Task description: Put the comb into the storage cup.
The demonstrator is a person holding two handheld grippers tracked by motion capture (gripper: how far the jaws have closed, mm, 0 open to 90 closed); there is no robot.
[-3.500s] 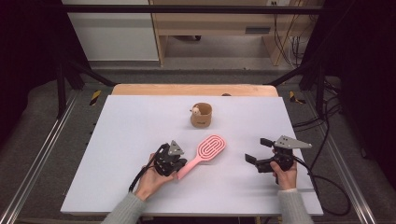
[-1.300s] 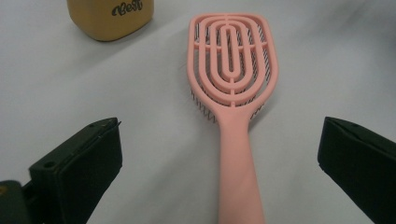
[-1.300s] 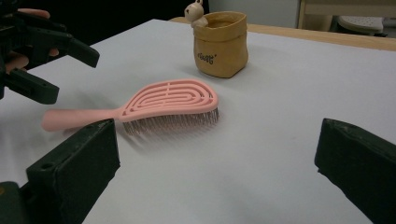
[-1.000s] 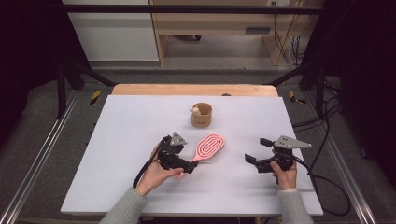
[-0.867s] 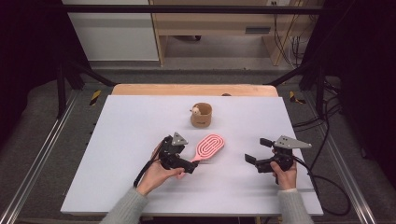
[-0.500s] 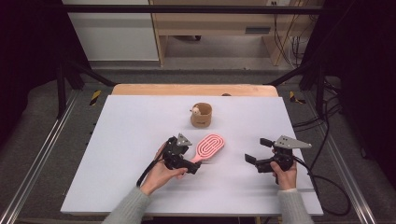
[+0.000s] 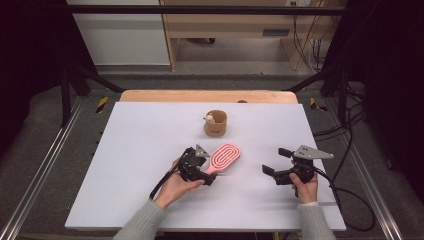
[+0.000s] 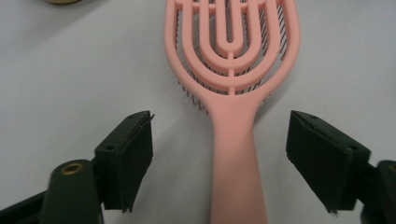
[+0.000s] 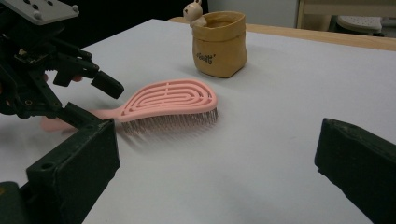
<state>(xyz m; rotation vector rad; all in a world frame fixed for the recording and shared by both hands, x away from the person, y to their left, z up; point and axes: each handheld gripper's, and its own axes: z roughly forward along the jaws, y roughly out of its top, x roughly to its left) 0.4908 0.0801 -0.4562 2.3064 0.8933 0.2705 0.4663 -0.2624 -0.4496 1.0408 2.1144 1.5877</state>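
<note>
Fingers [image 8: 128, 158] of L gripper [image 7: 202, 172] straddle pink brush [image 7: 224, 157] handle, closing in, no contact yet. Brush mid-tabletop, long axis running away from jaws. R gripper [image 7: 272, 170] wide, apart.

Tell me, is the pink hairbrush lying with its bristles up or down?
Down. The pink hairbrush lies flat on the table, bristles under its head.

In the left gripper view the pink brush [image 8: 232, 93] is cut off at the top edge and its handle end at the bottom — the tan cup [image 8: 60, 1] is only a sliver there. In the right gripper view the handle is hidden behind the left gripper [image 9: 91, 98] (the cup's small print is unreadable).
</note>
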